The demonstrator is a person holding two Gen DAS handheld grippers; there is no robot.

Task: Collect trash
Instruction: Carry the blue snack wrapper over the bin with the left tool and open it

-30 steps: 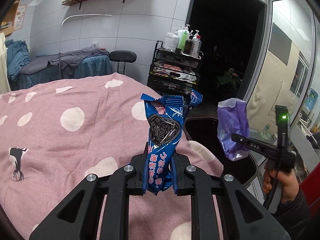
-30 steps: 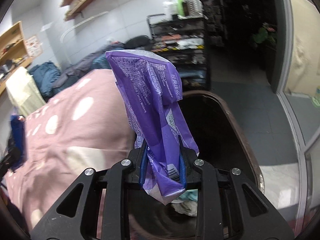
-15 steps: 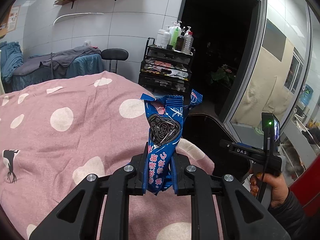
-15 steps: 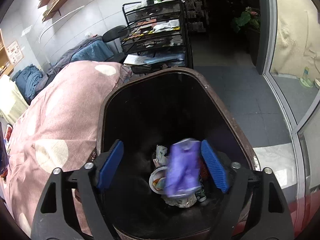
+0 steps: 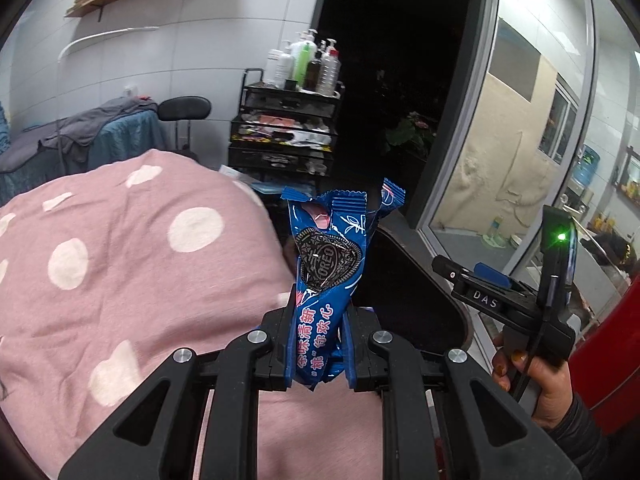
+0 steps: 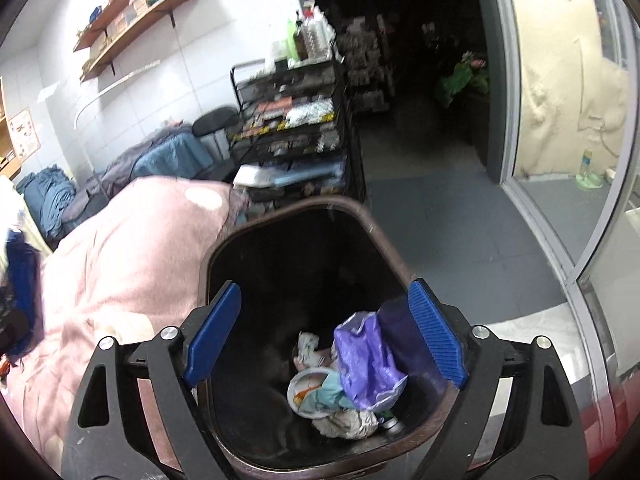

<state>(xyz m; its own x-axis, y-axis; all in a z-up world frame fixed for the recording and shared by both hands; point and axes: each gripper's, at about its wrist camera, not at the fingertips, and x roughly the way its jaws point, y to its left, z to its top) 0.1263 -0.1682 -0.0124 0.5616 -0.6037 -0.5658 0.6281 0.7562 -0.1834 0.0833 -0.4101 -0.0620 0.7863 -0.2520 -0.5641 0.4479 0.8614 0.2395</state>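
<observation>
Nearest, the left gripper pinches a blue Oreo wrapper upright between nearly closed jaws, above a pink polka-dot blanket. Just beyond it to the right lies the dark trash bin, and past that a hand holds the right gripper. That gripper hangs over the bin's brown rim with its jaws opening wide and nothing between them. A purple wrapper lies below on paper scraps at the bin's bottom. Judging by this, one piece is dropped and the Oreo wrapper is next: the left gripper needs to travel right over the bin opening, then release. Further back, the cart of bottles is blurred, the doorway beyond is too dark to read, and the bin's near wall is cut off.
</observation>
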